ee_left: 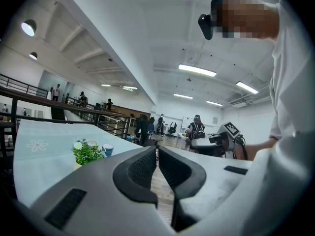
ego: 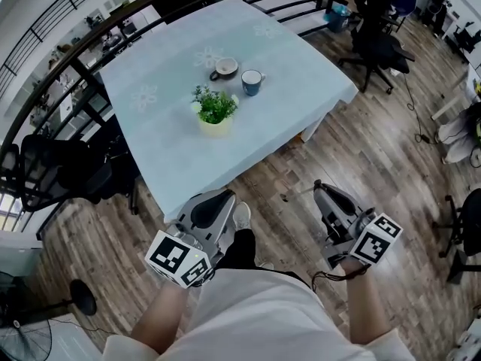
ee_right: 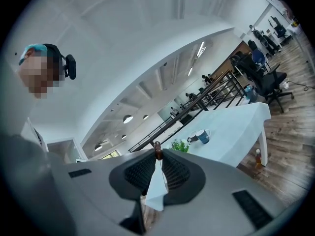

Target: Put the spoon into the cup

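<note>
Right gripper view: my right gripper [ee_right: 158, 155] pinches a thin white spoon with a brown end [ee_right: 156, 181] between nearly closed jaws. Right of centre, the blue ceramic cup [ee_right: 202, 136] stands on the pale blue cloth-covered table [ee_right: 238, 127]. My left gripper [ee_left: 157, 157] has its jaws pressed together on nothing.

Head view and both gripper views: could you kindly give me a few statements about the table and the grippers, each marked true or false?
1. A blue ceramic mug and a brown-rimmed cup stand side by side on the table with the pale blue cloth. True.
2. The green plant in a yellow pot lies toppled. False: it stands upright.
3. The right gripper has its jaws closed on a slim white spoon with a brown tip. True.
4. The left gripper reaches over the table. False: it is over the wooden floor, short of the table edge.
</note>
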{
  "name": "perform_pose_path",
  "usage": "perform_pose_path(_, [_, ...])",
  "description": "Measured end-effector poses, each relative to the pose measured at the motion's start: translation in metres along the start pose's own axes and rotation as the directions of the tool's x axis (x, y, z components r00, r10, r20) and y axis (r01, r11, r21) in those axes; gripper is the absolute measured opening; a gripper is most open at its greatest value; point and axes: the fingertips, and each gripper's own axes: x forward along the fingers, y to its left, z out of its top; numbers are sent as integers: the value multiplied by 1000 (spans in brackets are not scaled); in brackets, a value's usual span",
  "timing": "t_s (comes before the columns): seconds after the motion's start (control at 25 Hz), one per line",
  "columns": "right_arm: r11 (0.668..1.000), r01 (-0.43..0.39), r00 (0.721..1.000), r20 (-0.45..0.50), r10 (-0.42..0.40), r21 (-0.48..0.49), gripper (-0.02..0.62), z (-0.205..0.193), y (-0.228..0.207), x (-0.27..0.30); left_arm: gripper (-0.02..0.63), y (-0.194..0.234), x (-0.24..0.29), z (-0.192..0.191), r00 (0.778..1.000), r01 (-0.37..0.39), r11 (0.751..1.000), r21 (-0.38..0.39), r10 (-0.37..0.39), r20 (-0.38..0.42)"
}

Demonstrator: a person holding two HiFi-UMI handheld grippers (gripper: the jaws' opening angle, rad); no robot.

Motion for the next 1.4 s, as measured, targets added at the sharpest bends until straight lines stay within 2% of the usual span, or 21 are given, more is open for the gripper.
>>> perform_pose_path(0.76, [996, 71, 997, -37, -70, 44, 55, 76, -77, 179, 35, 184, 106, 44, 998, 40, 997, -67, -43, -46])
perform_pose_path(1.08, [995, 96, 994, -51, -94, 41, 55, 98, -102, 231, 35, 235, 132, 55, 997, 51, 995, -90, -55, -46])
perform_pose_path(1.4, [995, 100, 993, -57, -99, 29, 55, 115, -119, 265, 35, 260, 152, 65, 997, 66, 993, -95, -70, -36])
